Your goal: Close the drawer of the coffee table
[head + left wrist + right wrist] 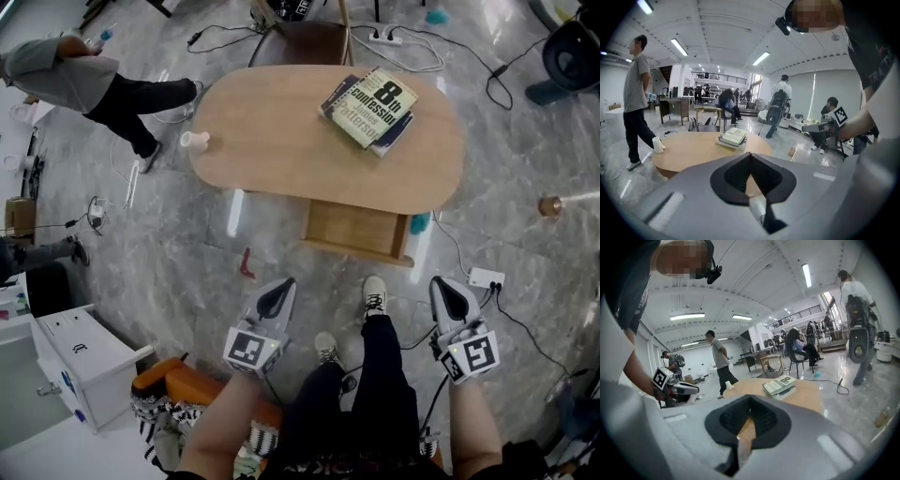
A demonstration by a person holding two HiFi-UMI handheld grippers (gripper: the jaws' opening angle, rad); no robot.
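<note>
The oval wooden coffee table (281, 141) stands ahead of me, and its wooden drawer (356, 230) is pulled out toward me from under the near edge. My left gripper (277, 298) hangs shut and empty in front of the drawer's left side, well short of it. My right gripper (448, 298) is also shut and empty, off the drawer's right corner. In the left gripper view the table (693, 150) lies beyond the closed jaws (750, 157). The right gripper view shows the table (806, 397) past the closed jaws (750, 401).
Stacked books (370, 108) and a white cup (194, 141) sit on the tabletop. My feet (373, 298) stand between the grippers. A white cabinet (80, 361), orange item (178, 384), power strip (486, 277) and cables lie around. A person (84, 80) stands at the far left.
</note>
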